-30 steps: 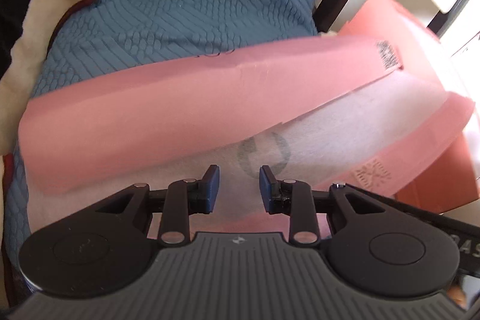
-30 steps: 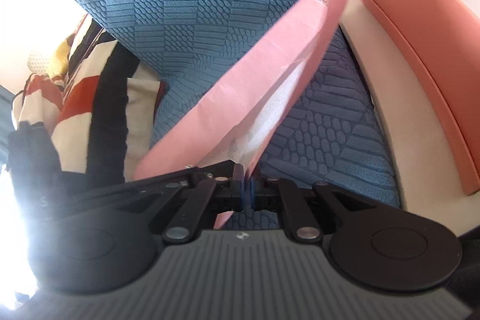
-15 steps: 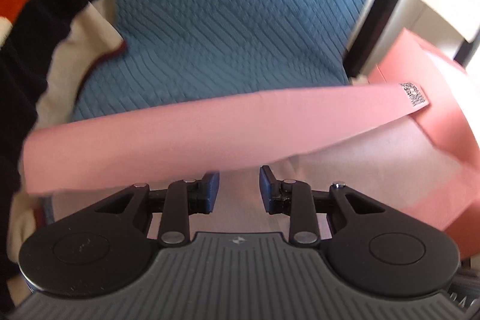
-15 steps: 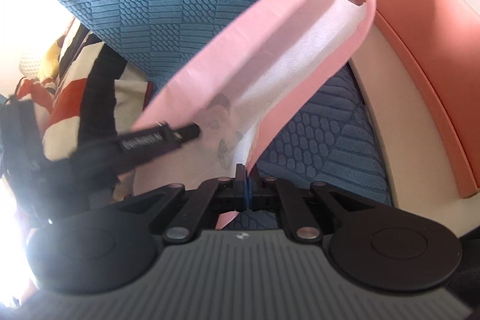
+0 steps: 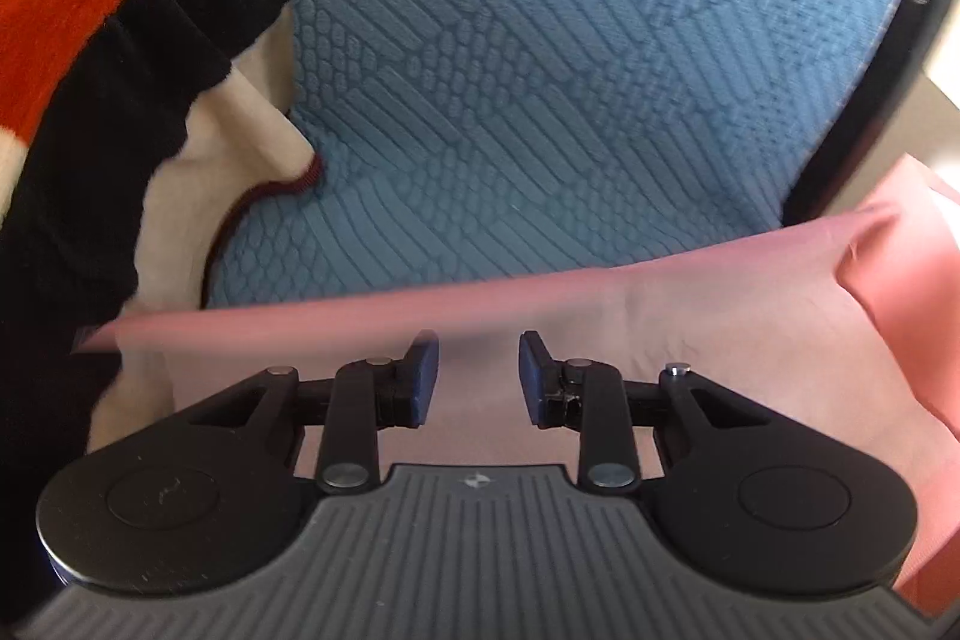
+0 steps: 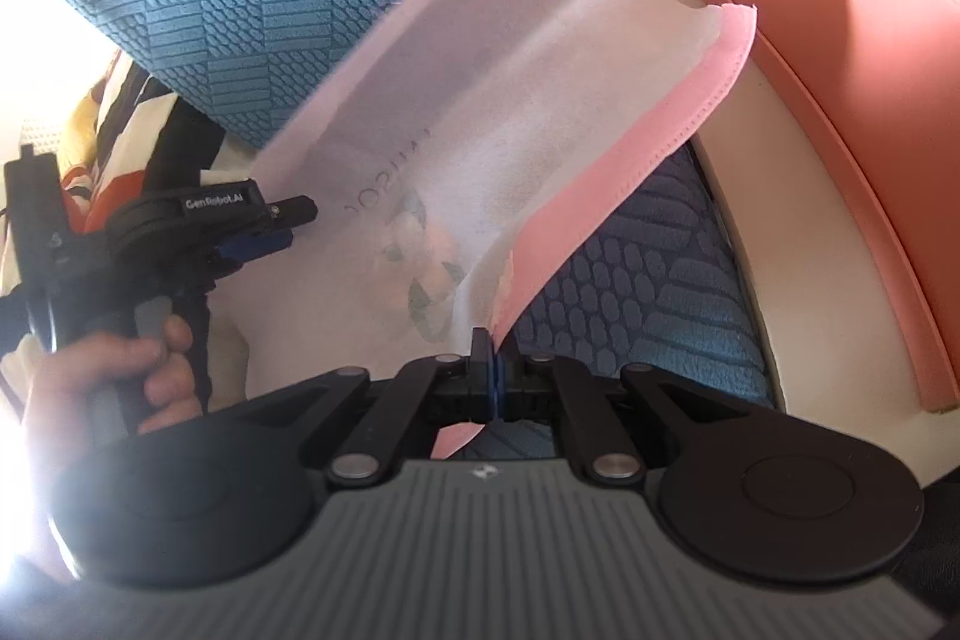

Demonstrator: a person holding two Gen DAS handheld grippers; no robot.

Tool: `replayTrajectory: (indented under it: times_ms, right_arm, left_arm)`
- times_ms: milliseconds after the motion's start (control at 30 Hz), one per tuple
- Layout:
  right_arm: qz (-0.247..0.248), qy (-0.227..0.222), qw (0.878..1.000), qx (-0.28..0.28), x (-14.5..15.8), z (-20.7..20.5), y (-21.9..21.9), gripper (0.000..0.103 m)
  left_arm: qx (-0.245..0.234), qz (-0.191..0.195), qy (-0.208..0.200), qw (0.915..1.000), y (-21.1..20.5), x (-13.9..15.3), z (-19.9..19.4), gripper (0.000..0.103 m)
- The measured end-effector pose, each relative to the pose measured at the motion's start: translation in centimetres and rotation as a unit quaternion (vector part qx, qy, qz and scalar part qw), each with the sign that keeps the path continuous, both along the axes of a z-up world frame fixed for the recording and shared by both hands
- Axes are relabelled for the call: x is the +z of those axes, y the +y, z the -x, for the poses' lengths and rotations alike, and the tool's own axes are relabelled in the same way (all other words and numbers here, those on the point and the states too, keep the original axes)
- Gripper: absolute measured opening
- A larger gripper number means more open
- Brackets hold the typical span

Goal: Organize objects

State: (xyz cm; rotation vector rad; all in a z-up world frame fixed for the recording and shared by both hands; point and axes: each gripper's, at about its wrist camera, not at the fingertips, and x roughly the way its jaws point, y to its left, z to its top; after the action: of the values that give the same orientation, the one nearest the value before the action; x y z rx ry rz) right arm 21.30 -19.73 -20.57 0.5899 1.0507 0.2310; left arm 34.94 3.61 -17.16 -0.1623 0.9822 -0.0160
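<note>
step: holding up pink bag (image 6: 480, 112) over the blue seat (image 6: 630, 280) | right gripper (image 6: 493, 370) clenched on its near edge | left gripper (image 5: 478, 376) released, empty | next: left grabs far-left edge

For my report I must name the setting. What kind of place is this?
Probably a home living room: a blue textured sofa cover, a striped fleece blanket, and a pink fabric bag held over the seat.

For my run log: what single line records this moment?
right gripper: shut on pink non-woven bag corner | left gripper: open, empty, at bag's far edge | setting: blue textured cushion
</note>
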Motion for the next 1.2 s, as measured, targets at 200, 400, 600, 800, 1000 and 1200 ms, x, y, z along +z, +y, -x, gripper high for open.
replayTrajectory:
  times_ms: [200,400,600,800,1000,1200]
  right_arm:
    - [0.014,0.004,1.0,-0.001,-0.3,-0.6,-0.2,0.004]
    - [0.024,0.0,1.0,-0.002,0.0,-1.2,-0.5,0.004]
    - [0.034,0.01,0.999,-0.001,-0.1,-2.0,-0.5,0.004]
    - [0.035,0.019,0.999,0.0,-0.1,-2.5,-0.6,0.004]
    - [0.031,0.025,0.999,-0.003,0.0,-2.6,-0.6,0.004]
    - [0.03,0.026,0.999,-0.005,0.0,-2.6,-0.6,0.005]
  left_arm:
    - [0.012,-0.015,0.007,0.9998,1.6,-0.9,-3.2,0.034]
    - [0.009,-0.028,0.017,0.9994,2.6,-1.9,-5.9,0.034]
    - [0.009,-0.049,0.026,0.9984,3.0,-3.4,-7.7,0.034]
    - [-0.001,-0.077,0.009,0.997,2.4,-3.4,-8.0,0.034]
    - [0.0,-0.053,-0.005,0.9986,2.6,-1.8,-7.0,0.035]
    - [0.0,-0.007,-0.045,0.999,2.5,1.4,-4.2,0.042]
